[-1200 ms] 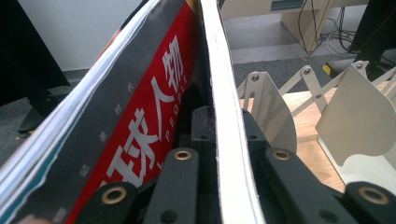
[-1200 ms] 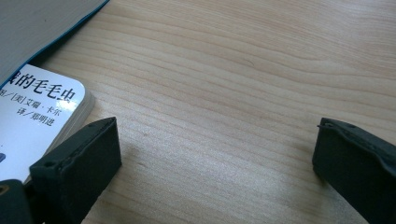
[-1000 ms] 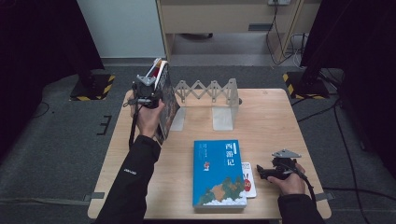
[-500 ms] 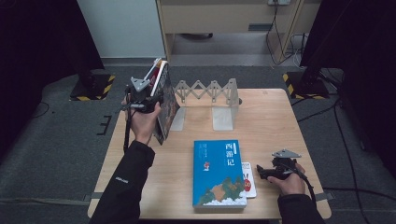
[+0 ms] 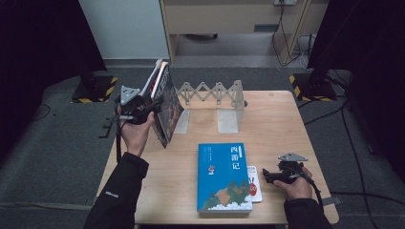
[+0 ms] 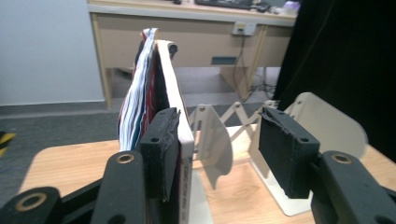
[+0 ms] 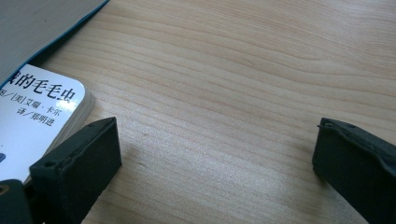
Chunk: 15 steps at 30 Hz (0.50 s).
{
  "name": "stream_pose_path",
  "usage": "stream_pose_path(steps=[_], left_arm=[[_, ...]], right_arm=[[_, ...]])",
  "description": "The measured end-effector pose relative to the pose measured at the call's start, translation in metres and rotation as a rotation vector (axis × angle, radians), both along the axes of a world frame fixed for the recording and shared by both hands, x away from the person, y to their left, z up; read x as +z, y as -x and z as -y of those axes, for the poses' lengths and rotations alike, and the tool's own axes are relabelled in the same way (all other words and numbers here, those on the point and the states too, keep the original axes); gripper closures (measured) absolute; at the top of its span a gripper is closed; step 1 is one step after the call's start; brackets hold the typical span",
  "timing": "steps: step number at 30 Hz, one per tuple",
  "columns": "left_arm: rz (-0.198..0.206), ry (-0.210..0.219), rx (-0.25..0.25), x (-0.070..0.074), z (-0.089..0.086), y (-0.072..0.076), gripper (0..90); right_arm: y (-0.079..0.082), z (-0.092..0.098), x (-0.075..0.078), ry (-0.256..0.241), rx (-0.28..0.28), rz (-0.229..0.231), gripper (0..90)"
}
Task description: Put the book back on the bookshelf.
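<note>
Books point(image 5: 165, 107): a small stack is standing upright at the left end of the folding book rack point(image 5: 215, 102), at the table's point(image 5: 296, 124) far-left area, leaning slightly, with the fanned page edges showing at the top in the left gripper view point(image 6: 140, 84).

Left gripper point(image 5: 143, 107): you are holding it beside the stack. Its jaws are standing apart; in the left gripper view one pad point(image 6: 163, 144) is lying against the white outer cover, while the other pad point(image 6: 285, 154) is hanging free in front of the rack's cream end plate point(image 6: 327, 116). Nothing is being gripped.

Right gripper point(image 5: 270, 176): you are resting it low on the near-right part of the table, jaws spread wide over bare wood. Just beside its left jaw, a small white book point(image 7: 32, 116) is lying flat, partly tucked under the large blue book point(image 5: 223, 176), which is lying face up near the table's front edge, well apart from the stack.
</note>
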<state>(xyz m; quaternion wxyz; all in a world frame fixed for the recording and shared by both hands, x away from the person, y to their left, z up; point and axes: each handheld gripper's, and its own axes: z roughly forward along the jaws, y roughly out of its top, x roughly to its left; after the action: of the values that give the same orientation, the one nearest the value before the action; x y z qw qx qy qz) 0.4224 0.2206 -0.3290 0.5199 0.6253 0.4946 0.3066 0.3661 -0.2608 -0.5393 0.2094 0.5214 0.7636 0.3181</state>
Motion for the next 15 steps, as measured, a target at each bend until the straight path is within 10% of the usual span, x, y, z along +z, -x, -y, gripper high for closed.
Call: stream_pose_path(steps=[15], left_arm=[[0.006, 0.093, -0.109, -0.023, -0.021, 0.040, 41.7]], right_arm=[[0.000, 0.000, 0.000, 0.000, 0.000, 0.000, 1.4]])
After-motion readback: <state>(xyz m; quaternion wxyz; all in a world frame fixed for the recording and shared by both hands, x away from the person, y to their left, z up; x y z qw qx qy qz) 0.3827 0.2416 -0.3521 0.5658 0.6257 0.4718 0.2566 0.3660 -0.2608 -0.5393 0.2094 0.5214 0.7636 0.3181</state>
